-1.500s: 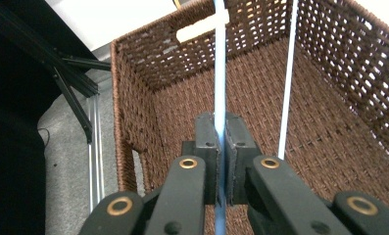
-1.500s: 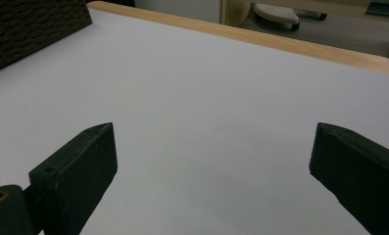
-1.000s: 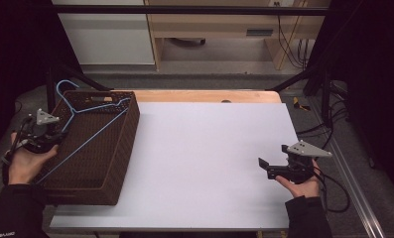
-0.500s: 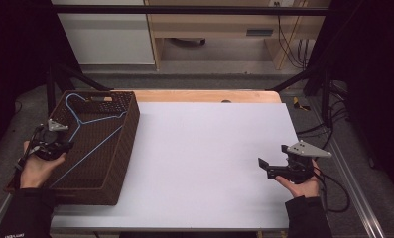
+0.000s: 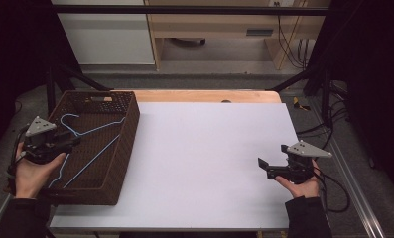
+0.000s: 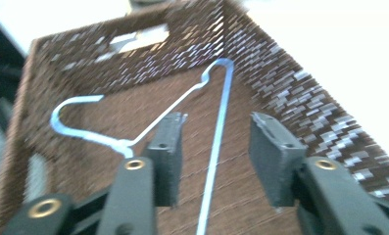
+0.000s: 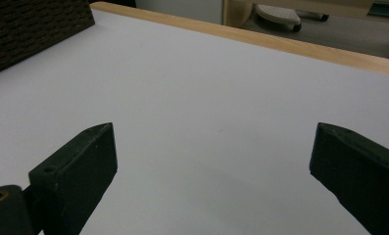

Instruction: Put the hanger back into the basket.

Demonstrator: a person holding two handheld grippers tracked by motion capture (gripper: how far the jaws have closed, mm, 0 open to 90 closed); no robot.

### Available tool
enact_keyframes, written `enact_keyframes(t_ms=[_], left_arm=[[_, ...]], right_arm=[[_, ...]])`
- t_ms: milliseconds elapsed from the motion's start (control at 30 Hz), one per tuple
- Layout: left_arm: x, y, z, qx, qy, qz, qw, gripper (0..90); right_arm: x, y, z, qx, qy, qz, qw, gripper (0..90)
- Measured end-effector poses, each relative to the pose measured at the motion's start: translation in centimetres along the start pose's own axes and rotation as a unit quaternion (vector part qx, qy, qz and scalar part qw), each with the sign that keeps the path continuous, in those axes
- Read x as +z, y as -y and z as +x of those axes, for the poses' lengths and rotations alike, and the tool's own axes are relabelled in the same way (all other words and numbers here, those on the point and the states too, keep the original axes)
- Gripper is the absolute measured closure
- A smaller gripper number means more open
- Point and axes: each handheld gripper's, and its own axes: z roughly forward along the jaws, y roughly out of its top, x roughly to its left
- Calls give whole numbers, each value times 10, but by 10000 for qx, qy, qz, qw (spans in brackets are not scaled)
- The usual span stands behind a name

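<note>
A blue wire hanger (image 5: 105, 125) lies inside the brown wicker basket (image 5: 121, 163) at the table's left side. My left gripper (image 5: 71, 142) hovers over the basket's left rim, open. In the left gripper view the hanger's long bar (image 6: 216, 142) runs between the parted jaws of the left gripper (image 6: 219, 120) without either pad touching it, and its hook curls to the left. My right gripper (image 5: 273, 157) is held over the white table top (image 5: 204, 148) near the right front, open and empty; the right gripper (image 7: 214, 134) faces bare table.
A wooden strip (image 5: 204, 95) edges the table's far side. A white cabinet (image 5: 105, 34) and a wooden shelf unit (image 5: 214, 25) stand on the floor beyond it. Cables (image 5: 328, 134) and black frame posts run along the right side.
The left gripper lowered the hanger from above the basket down into it and opened, letting it go. The right gripper stayed still.
</note>
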Motion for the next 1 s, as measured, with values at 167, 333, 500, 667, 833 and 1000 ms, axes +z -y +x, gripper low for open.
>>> enact_keyframes(t_ms=[167,333,500,667,833,1000], left_arm=[[-9,-8,-25,66,215,-436,9988,399],[-15,-15,-46,61,452,-832,9955,319],[-18,-16,-66,140,722,-1046,9918,256],[-12,-10,-90,200,1130,-1137,9869,192],[-3,-5,-104,305,1328,-1060,9850,141],[9,3,-117,331,1510,-1032,9826,116]], right_arm=[[0,0,1,7,-23,-2,10000,43],[-1,0,1,19,-29,-30,10000,42],[-2,-1,1,1,-45,-56,10000,42],[-2,-1,1,19,-70,-72,9999,41],[-2,-1,1,16,-77,-75,9999,41],[-3,-1,1,12,-87,-88,9999,40]])
